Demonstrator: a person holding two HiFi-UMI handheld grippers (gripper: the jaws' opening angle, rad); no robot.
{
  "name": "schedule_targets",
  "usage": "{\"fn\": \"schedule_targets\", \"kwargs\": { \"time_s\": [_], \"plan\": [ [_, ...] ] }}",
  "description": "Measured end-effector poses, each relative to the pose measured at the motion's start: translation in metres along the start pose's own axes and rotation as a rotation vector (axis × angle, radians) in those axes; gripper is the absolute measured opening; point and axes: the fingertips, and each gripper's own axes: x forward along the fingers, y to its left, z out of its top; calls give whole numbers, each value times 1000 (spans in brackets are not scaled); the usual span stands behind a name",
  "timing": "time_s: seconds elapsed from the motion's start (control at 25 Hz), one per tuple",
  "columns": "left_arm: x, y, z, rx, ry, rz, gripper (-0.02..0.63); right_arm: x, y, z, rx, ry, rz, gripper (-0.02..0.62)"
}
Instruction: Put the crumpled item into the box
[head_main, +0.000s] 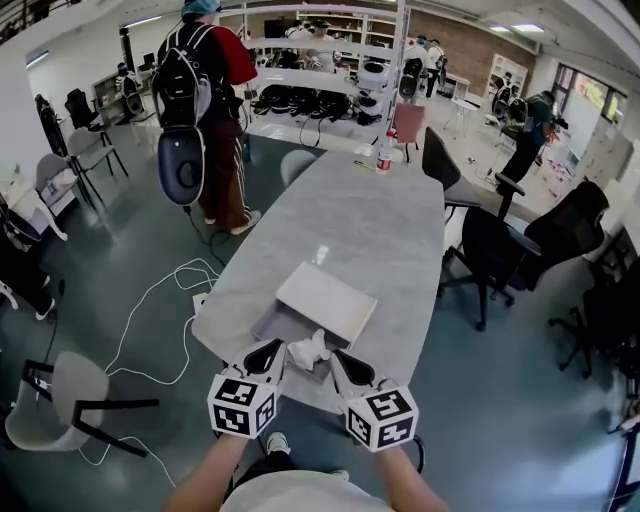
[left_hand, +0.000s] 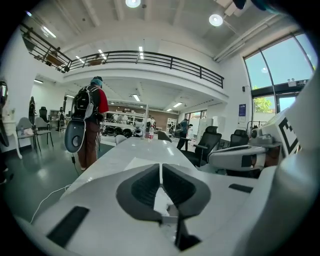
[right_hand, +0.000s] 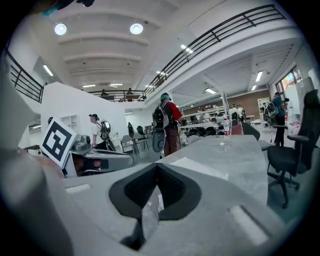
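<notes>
A crumpled white item (head_main: 308, 350) hangs over the near end of a shallow grey box (head_main: 268, 325) on the grey table (head_main: 380, 230). A flat white lid (head_main: 326, 300) covers the box's far part. My left gripper (head_main: 272, 351) pinches the item's left side and my right gripper (head_main: 336, 358) its right side. In the left gripper view the jaws of the left gripper (left_hand: 160, 170) are shut, with a white fold (left_hand: 162, 201) showing behind them. In the right gripper view the right gripper (right_hand: 157, 170) is shut on a pale strip (right_hand: 149, 216).
A water bottle (head_main: 386, 152) stands at the table's far end. A person with a backpack (head_main: 205, 100) stands beyond the table's left side. Black office chairs (head_main: 490, 250) line the right side, and a grey chair (head_main: 60, 395) and white cable (head_main: 160, 300) are on the floor at left.
</notes>
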Motion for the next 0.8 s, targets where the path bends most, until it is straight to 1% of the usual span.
{"fn": "schedule_targets", "kwargs": {
  "time_s": [0.24,0.56,0.8],
  "plan": [
    [-2,-8,-1,-29,-10,-2,23,-4,1,1,4,-6,18,5],
    [2,-26,-3,-31,-4,-41,23,-10,-2,2,15,-12,14,5],
    [4,-30,2,-30,-10,-65,23,-9,-1,4,21,-19,12,5]
  ]
}}
